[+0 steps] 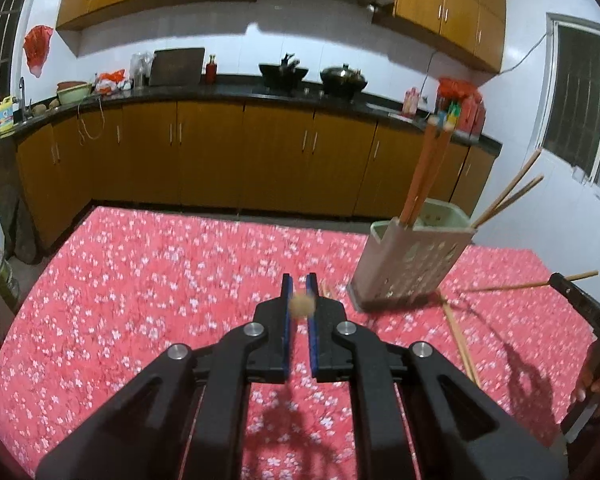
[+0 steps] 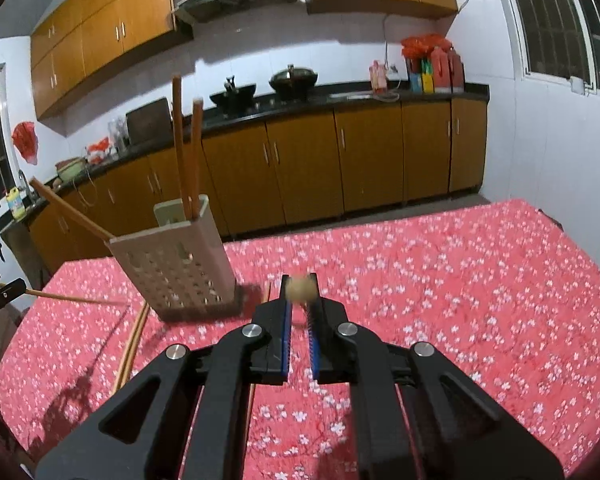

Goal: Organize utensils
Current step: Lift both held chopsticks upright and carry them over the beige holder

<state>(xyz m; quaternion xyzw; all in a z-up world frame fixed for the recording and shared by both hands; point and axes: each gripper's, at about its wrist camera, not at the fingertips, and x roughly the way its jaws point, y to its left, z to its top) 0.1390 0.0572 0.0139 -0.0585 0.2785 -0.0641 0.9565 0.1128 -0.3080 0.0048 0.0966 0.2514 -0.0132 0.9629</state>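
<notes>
A chopstick (image 1: 302,305) is seen end-on, clamped between the blue pads of the left gripper (image 1: 300,280), and a second chopstick (image 2: 300,288) is pinched the same way in the right gripper (image 2: 300,282), both held above the red flowered tablecloth (image 2: 440,280). Just beyond the tips, the pale perforated utensil holder (image 1: 404,268) is seen standing on the cloth with several chopsticks leaning inside it. More loose chopsticks (image 1: 462,344) are laid on the cloth beside its base.
</notes>
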